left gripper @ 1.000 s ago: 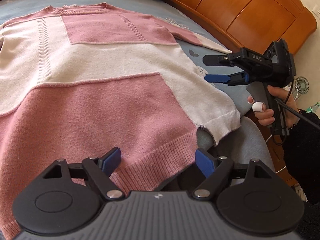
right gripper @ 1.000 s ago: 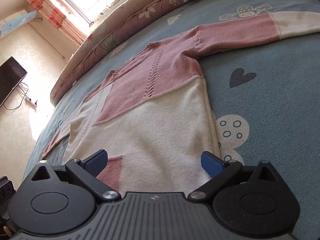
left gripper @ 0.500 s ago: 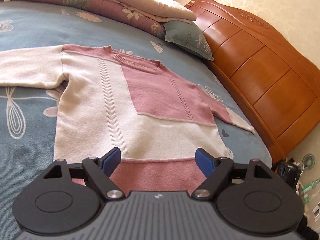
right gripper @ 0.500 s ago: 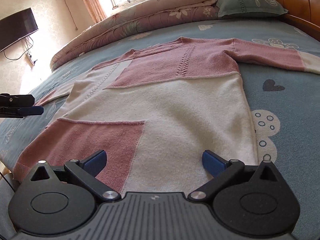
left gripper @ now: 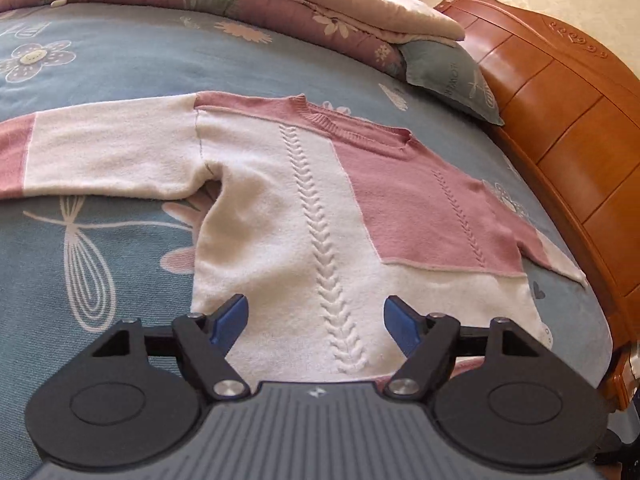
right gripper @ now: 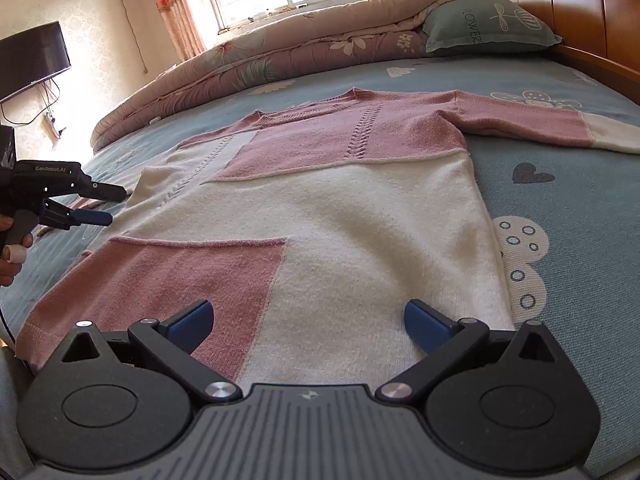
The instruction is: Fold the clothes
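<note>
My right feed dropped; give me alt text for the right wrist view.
A pink and cream sweater lies flat, sleeves out, on a blue bedsheet. The right gripper is open above its hem; the left gripper, open, is at the far left.

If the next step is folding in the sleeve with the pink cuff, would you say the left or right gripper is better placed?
Left, probably. The left gripper hovers open at the sweater's side where that sleeve stretches out. The right gripper, also open, sits over the hem, nearer the opposite sleeve.
</note>
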The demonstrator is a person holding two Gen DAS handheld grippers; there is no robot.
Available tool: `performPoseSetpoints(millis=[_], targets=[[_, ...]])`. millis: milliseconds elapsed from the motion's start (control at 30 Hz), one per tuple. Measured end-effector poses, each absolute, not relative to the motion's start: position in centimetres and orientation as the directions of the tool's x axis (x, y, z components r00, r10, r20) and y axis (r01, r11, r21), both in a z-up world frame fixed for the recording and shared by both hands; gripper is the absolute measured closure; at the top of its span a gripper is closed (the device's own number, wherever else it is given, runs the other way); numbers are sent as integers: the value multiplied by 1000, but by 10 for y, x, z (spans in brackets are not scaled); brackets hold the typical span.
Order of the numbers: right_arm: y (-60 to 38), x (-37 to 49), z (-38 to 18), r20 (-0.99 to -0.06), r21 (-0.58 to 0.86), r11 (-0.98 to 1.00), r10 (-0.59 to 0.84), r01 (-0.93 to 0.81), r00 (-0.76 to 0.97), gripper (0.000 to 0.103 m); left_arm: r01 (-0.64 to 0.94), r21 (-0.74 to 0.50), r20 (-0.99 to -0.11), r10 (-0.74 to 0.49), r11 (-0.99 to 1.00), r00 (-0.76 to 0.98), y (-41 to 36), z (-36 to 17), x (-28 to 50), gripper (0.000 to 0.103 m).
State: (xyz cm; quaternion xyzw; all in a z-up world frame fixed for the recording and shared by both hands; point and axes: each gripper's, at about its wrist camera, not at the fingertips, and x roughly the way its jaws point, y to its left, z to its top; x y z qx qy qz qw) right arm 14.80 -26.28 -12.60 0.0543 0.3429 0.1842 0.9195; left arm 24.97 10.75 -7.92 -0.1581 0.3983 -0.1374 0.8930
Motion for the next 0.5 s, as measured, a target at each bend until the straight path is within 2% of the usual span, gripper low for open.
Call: performPoseSetpoints(millis=[100, 167, 200, 267, 333, 400, 500], targets=[[-251, 145, -123, -640, 161, 941, 330, -298, 695, 0, 214, -359, -649, -408, 908, 642, 96, -75, 248, 20], [-246, 143, -120, -653, 159, 936, 338, -313, 678, 0, 181, -317, -720, -361, 931, 593, 95, -90, 260, 20], [-245, 142, -118, -660, 161, 935, 340, -317, 670, 0, 166, -295, -752, -336, 941, 567, 95, -97, 266, 24], [-243, 140, -115, -675, 163, 933, 343, -322, 653, 0, 197, -288, -731, -349, 937, 587, 98, -96, 266, 20], [-242, 138, -111, -687, 171, 931, 348, -323, 638, 0, 206, -333, -726, -390, 920, 567, 103, -97, 270, 20], [-241, 137, -107, -694, 182, 930, 351, -319, 629, 0, 213, -377, -719, -430, 901, 546, 107, -99, 275, 13], [-229, 141, -100, -700, 158, 935, 333, -317, 631, 0, 222, -441, -705, -489, 869, 514, 115, -101, 281, 9]])
